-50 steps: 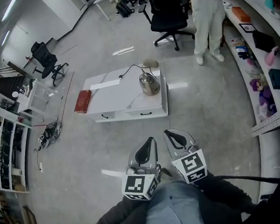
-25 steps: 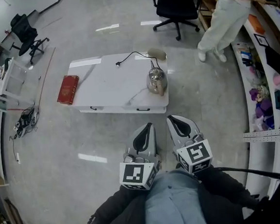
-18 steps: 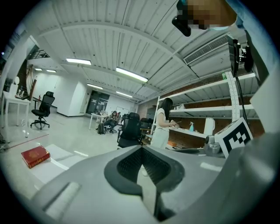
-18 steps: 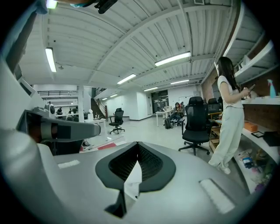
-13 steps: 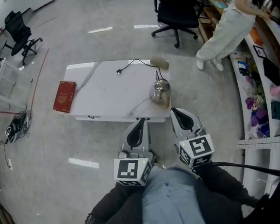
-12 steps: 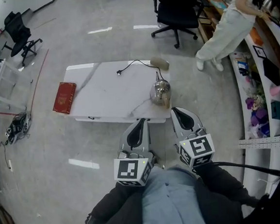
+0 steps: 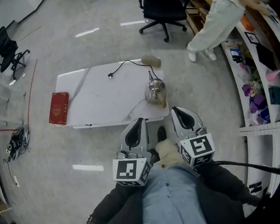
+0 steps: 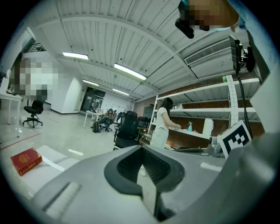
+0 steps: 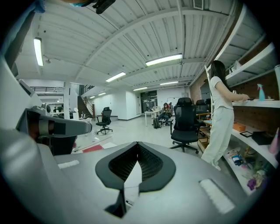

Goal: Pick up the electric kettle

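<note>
The steel electric kettle stands upright near the right front corner of a low white table, its black cord trailing back to a loose plug. My left gripper and right gripper hang side by side just in front of the table edge, short of the kettle. The right one is nearer to it. Both are shut with nothing between their jaws. The kettle is hidden in both gripper views, where the left gripper and right gripper point out over the room.
A red book lies on the table's left end, and a beige object sits at its back right. A black office chair and a person in white trousers stand beyond. Shelving runs along the right.
The table and kettle have drawn closer to both grippers. A knee and a shoe have come into view between the grippers. The person at the shelves has shifted.
</note>
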`<state>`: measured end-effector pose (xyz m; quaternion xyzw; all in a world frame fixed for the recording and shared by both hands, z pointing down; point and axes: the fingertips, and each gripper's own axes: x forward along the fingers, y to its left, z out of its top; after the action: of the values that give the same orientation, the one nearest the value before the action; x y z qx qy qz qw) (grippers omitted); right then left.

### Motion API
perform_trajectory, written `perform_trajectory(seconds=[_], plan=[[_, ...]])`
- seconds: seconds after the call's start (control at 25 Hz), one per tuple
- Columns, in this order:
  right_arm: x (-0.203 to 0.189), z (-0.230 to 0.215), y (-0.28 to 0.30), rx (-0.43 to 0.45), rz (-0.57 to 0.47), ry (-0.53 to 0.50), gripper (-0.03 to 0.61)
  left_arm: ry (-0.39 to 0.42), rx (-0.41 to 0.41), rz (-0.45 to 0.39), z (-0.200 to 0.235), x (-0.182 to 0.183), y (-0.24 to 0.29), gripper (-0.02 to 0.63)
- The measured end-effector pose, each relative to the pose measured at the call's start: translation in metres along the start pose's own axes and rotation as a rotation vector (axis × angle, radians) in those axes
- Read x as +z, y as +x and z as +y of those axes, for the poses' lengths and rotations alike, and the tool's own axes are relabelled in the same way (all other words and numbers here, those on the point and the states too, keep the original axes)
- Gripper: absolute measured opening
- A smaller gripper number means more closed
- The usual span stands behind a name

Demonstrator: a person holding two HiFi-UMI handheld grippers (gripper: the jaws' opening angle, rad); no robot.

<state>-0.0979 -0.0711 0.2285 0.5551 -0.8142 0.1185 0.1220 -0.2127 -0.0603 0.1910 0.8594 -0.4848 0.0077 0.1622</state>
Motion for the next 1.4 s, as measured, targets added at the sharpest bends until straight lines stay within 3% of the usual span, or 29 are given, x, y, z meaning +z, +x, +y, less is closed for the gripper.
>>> perform_trajectory(seconds=[0.36, 0.64, 1.12, 1.4], plan=[[-0.014, -0.034, 0.023, -0.033, 0.019, 0.037, 0.028, 0.029, -0.023, 0.042, 0.005, 0.0, 0.044, 0.002], [-0.017, -0.067, 0.059, -0.038, 0.04, 0.063, 0.028, 0.05, 0.012, 0.071, 0.027, 0.008, 0.093, 0.002], [-0.015, -0.136, 0.118, -0.076, 0.052, 0.134, 0.028, 0.08, -0.048, 0.149, 0.028, 0.007, 0.195, 0.002], [-0.012, -0.154, 0.135, -0.088, 0.048, 0.17, 0.028, 0.102, -0.082, 0.177, 0.022, 0.01, 0.221, 0.002]])
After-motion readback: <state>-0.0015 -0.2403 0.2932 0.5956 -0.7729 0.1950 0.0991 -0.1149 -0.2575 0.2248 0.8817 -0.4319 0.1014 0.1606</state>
